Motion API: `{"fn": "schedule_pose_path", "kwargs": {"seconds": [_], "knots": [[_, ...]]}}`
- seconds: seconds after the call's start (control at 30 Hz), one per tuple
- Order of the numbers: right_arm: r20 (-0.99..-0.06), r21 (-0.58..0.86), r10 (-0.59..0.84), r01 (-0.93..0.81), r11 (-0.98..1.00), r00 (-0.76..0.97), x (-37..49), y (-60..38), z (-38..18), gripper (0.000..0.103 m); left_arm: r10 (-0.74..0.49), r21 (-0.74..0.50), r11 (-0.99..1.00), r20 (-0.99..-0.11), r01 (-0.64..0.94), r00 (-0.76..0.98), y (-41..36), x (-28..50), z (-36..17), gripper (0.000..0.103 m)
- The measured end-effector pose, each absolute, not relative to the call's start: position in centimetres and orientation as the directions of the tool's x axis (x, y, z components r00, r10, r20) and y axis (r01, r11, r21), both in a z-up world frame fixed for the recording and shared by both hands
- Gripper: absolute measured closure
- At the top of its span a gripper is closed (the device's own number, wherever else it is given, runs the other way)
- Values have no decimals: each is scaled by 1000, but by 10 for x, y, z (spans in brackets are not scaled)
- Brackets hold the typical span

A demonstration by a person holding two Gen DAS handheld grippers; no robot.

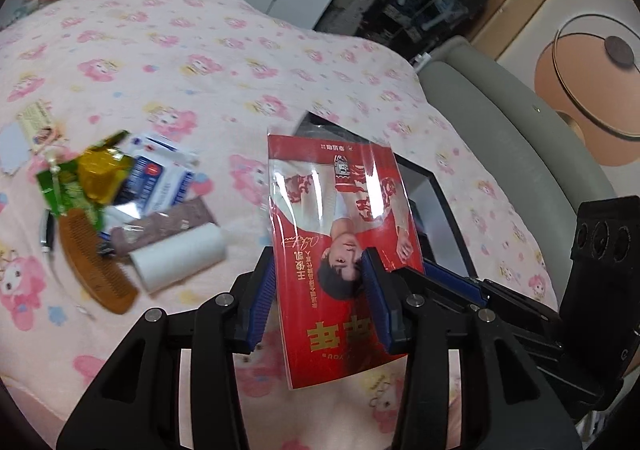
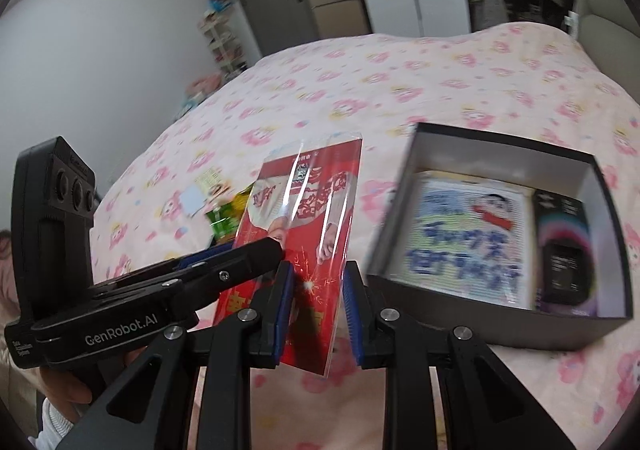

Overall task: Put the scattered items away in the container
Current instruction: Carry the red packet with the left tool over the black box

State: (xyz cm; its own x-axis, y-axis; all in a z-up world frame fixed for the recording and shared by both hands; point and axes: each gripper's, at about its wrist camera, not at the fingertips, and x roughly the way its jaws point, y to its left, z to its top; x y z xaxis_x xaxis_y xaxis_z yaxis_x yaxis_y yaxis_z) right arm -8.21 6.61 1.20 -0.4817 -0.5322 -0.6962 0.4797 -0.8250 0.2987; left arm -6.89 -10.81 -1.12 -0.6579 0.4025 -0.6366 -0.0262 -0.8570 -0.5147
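Observation:
A red card in a clear sleeve [image 1: 340,210] hangs above the pink bed, slanting across both sets of jaws. My left gripper [image 1: 318,256] has one pad at the card's edge and the other finger over its face. It reaches in from the left in the right wrist view [image 2: 276,248]. My right gripper [image 2: 318,270] closes on the same card [image 2: 304,210], low down. The black box [image 2: 460,310] lies open to the right, with a striped cartoon item [image 2: 468,238] and a dark packet [image 2: 564,250] inside. A wooden comb [image 1: 96,262], a white roll [image 1: 180,258] and wrappers [image 1: 96,174] lie in a pile.
The pink patterned bedspread [image 1: 240,50] covers the whole work area. A grey padded headboard [image 1: 500,122] runs along the right. A paper tag [image 1: 38,122] lies beyond the pile. A hand [image 2: 68,386] holds the left gripper's handle. A door and shelves stand far behind.

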Motion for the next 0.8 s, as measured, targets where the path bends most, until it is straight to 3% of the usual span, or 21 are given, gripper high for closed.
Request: {"fn": "schedule_pose_path", "kwargs": {"seconds": [0.3,0.8], "knots": [[-679,294,-500,425,-856,-538,-104,128,14,81,420,-472,-877,-661,-90,-622,-50,-109,-10,60],[-709,318,-523,447,-836,-472,-182,153,-31,81,373,-431,-902,-763,-16,-528,-26,-182,-49,60]]}}
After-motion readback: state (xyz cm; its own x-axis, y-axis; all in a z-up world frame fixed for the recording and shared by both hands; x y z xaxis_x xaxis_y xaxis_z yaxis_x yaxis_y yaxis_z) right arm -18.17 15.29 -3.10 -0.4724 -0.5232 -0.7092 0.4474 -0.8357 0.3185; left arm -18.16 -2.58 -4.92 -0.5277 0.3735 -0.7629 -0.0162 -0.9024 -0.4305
